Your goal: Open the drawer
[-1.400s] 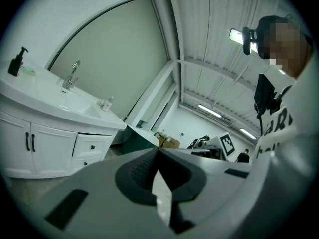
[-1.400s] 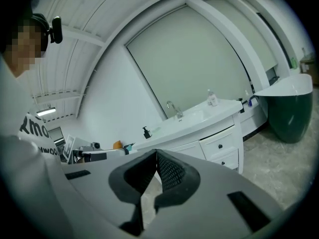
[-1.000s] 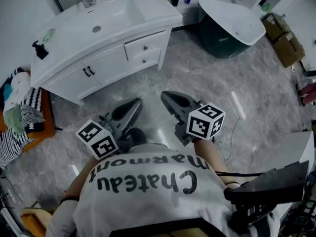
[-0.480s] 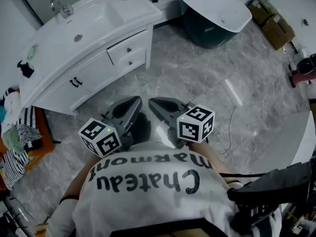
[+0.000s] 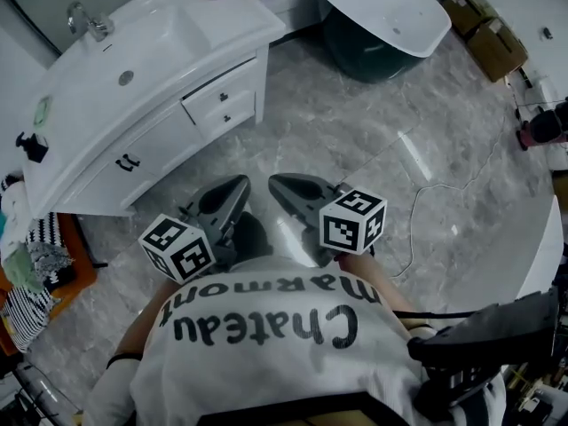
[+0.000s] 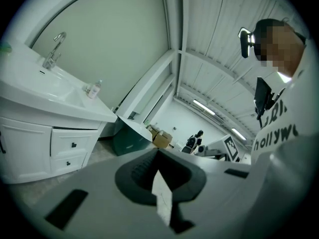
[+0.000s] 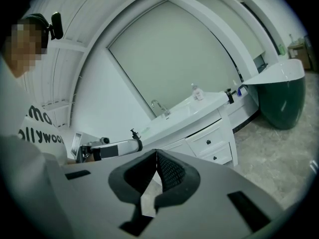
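A white vanity [image 5: 133, 60] with a sink stands at the upper left of the head view. Its two stacked drawers, upper [image 5: 211, 98] and lower [image 5: 227, 117], are closed, each with a small dark knob. My left gripper [image 5: 240, 183] and right gripper [image 5: 274, 182] hover side by side over the grey marble floor, well short of the drawers. Both are shut and hold nothing. In the left gripper view the drawers [image 6: 74, 145] lie at the left, beyond the shut tips [image 6: 158, 152]. In the right gripper view they [image 7: 207, 142] lie right of the tips [image 7: 156, 152].
A dark green bathtub [image 5: 382, 16] with a white rim stands right of the vanity. Cardboard boxes [image 5: 493, 38] sit at the far right, and a thin cable [image 5: 435, 193] runs across the floor. Folded clothes [image 5: 27, 256] lie at the left edge. Double cabinet doors [image 5: 129, 161] adjoin the drawers.
The right gripper has swung left, close beside the left gripper. The vanity has slid left and up in the head view. Both grippers stay shut.
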Tool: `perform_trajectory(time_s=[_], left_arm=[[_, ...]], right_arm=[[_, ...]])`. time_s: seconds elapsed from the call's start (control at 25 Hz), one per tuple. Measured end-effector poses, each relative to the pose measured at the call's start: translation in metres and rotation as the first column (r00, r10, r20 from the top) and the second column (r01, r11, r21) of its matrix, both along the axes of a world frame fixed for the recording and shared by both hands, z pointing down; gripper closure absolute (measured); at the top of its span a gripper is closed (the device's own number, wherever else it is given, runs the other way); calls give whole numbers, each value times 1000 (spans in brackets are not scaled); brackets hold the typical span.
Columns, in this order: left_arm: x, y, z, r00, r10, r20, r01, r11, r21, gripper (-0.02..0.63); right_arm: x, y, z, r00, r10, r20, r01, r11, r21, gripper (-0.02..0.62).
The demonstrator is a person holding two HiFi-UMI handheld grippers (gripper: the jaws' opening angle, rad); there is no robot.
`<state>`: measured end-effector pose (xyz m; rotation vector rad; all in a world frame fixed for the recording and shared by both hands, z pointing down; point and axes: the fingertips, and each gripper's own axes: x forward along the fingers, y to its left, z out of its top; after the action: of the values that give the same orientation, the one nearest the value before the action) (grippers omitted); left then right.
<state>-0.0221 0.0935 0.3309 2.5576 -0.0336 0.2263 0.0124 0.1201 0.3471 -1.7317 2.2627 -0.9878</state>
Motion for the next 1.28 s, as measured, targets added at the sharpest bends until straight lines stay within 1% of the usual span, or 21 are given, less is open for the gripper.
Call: perform_trajectory(time_s=[0.12, 0.28, 0.56, 0.76, 1.0, 1.16, 1.28], left_arm=[[12, -27, 1, 1000, -18, 8, 18, 1000, -22, 606], [25, -69, 0, 999, -43, 20, 43, 999, -11, 606], [55, -150, -3, 993, -116, 33, 115, 993, 24, 606], [73, -192, -8, 994, -107, 20, 106, 994, 8, 606], [85, -224, -8, 990, -138, 13, 138, 990, 7, 606], [85, -232, -6, 988, -154, 22, 154, 988, 9, 606], [81, -232, -4, 988, -152, 27, 151, 988, 44, 606]], right_arm=[[15, -23, 1, 1000, 1, 2, -1, 1000, -16, 584], [37, -61, -5, 1000, 16, -2, -16, 1000, -15, 584], [66, -126, -16, 999, 12, -46, -12, 1000, -14, 584], [80, -168, -21, 998, 10, -56, -10, 1000, -12, 584], [86, -194, -20, 996, -13, -86, 11, 1000, -29, 584], [90, -196, -14, 997, -14, -75, 10, 999, -50, 584], [93, -200, -3, 998, -18, -56, 14, 997, -73, 584]])
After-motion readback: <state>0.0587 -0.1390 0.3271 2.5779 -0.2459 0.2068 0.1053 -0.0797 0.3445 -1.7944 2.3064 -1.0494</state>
